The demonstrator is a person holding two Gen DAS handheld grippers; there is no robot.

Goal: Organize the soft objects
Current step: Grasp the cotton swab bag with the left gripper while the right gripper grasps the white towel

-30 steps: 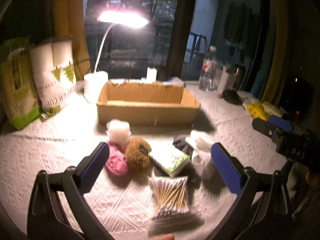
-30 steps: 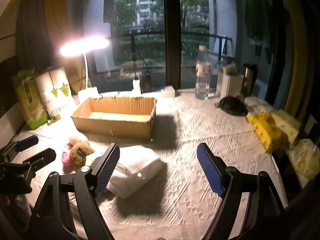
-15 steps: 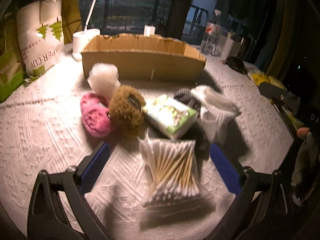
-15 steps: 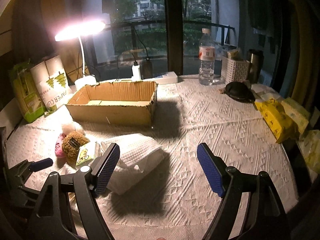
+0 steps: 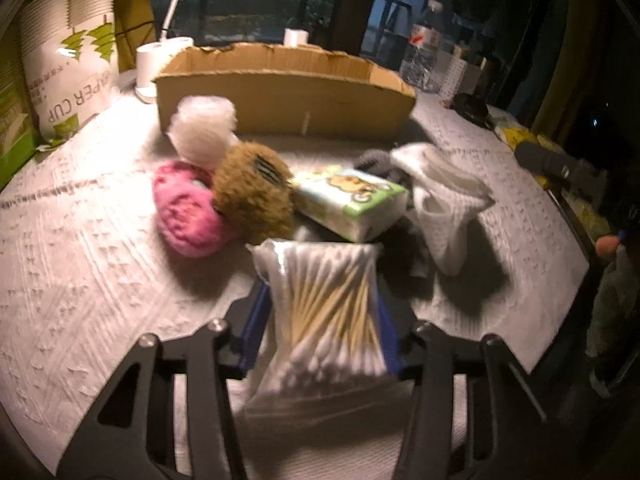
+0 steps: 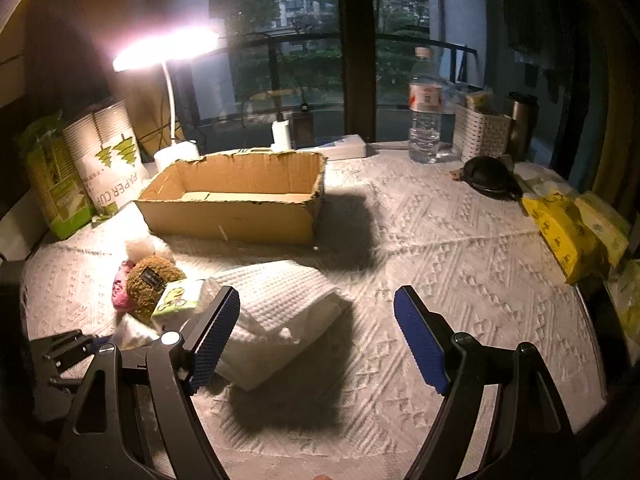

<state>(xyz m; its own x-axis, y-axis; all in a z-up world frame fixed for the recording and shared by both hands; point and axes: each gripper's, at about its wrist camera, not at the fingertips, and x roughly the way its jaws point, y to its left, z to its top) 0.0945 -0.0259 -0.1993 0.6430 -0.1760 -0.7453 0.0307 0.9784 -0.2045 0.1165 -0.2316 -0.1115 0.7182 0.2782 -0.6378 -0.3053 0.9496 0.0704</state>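
A clear bag of cotton swabs (image 5: 324, 304) lies at the near edge of the pile, between the blue pads of my left gripper (image 5: 320, 316). Its jaws are closing and the pads press the bag's sides. Behind the bag sit a pink fluffy ball (image 5: 186, 210), a brown fluffy ball (image 5: 252, 192), a white puff (image 5: 202, 128), a green tissue pack (image 5: 352, 202) and a white cloth (image 5: 444, 208). An open cardboard box (image 5: 280, 96) stands farther back. My right gripper (image 6: 316, 336) hangs open beside the folded white towel (image 6: 280, 312), with nothing between its fingers.
A paper cup bag (image 6: 108, 160) and a lit desk lamp (image 6: 168, 48) stand at the back left. A water bottle (image 6: 425, 116), a white basket (image 6: 482, 136) and a black object (image 6: 490, 178) are at the back right. Yellow packs (image 6: 560, 232) lie along the right edge.
My left gripper sank toward the pile and its jaws went from wide apart to pressing the swab bag. The right gripper sank a little and stayed open.
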